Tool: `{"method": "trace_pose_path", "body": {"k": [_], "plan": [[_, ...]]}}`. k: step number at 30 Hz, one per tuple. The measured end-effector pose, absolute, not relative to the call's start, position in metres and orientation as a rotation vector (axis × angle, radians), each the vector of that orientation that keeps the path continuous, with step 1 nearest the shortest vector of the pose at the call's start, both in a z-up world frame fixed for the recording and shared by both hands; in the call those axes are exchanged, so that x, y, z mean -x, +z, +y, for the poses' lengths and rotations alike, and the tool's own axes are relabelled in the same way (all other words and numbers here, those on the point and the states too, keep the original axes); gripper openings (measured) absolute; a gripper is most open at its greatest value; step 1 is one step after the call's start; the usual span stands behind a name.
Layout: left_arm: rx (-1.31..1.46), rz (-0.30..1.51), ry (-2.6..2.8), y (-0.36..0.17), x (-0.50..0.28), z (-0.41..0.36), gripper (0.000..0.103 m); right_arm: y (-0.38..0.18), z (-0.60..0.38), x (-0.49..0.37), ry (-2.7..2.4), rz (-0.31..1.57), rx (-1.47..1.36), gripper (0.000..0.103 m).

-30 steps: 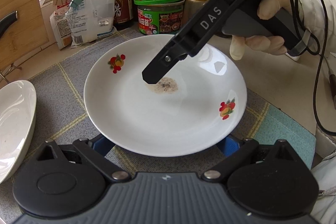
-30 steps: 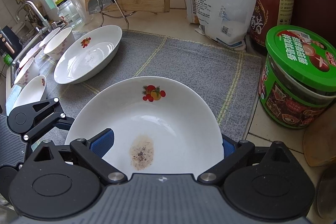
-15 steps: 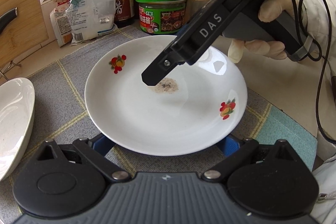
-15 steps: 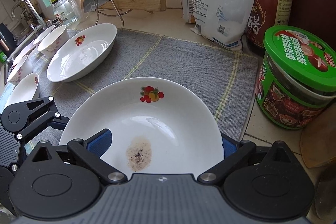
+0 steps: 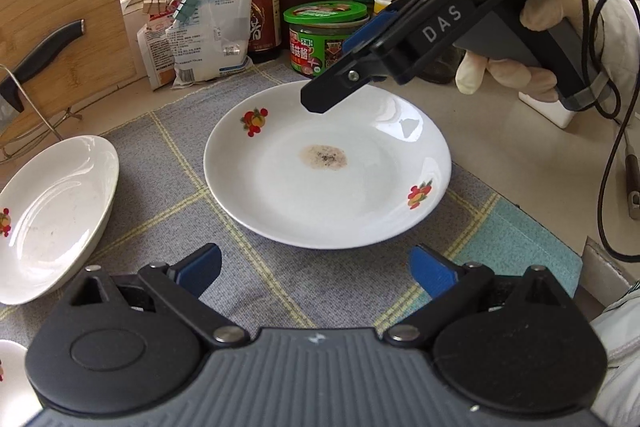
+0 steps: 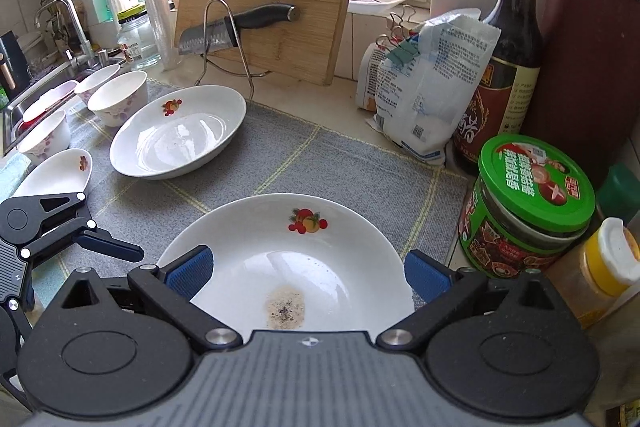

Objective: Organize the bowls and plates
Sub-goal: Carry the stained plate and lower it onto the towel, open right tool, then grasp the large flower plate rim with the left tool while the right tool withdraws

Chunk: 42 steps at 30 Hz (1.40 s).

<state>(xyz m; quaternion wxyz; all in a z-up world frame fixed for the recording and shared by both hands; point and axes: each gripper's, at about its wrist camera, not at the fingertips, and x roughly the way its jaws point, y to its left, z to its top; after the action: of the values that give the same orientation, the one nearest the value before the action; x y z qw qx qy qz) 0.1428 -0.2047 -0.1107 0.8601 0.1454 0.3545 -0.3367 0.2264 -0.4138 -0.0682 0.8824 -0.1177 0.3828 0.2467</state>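
Left wrist view: round white plate with fruit decals and a speckled residue patch lies flat on the grey checked cloth at 12 o'clock, free of both tongs. Left tongs gape wide and empty at 6 o'clock; right tongs spread wide over its 2 o'clock rim, gripping nothing. Likely parked here for stacking with the deeper white dish at 9 o'clock.

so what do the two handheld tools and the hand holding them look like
Both tools are black with ribbed grey bodies, round black pivot housings and blue finger pads. The right tool bears white "DAS" lettering and a black cable. The hand wears a pale glove and a white sleeve.
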Motion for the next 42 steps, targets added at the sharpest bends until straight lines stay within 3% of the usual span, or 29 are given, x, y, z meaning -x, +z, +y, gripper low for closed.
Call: {"method": "trace_pose_path", "body": {"k": [20,42], "plan": [[-0.259,0.620,-0.599,-0.074,-0.076,-0.103,0.102,-0.069,-0.314,-0.137,0.469,0.741,0.280,0.103],[-0.236,0.604,-0.413,-0.069,-0.094,0.017,0.102,-0.142,-0.196,-0.076,0.470,0.874,0.366,0.103]]}}
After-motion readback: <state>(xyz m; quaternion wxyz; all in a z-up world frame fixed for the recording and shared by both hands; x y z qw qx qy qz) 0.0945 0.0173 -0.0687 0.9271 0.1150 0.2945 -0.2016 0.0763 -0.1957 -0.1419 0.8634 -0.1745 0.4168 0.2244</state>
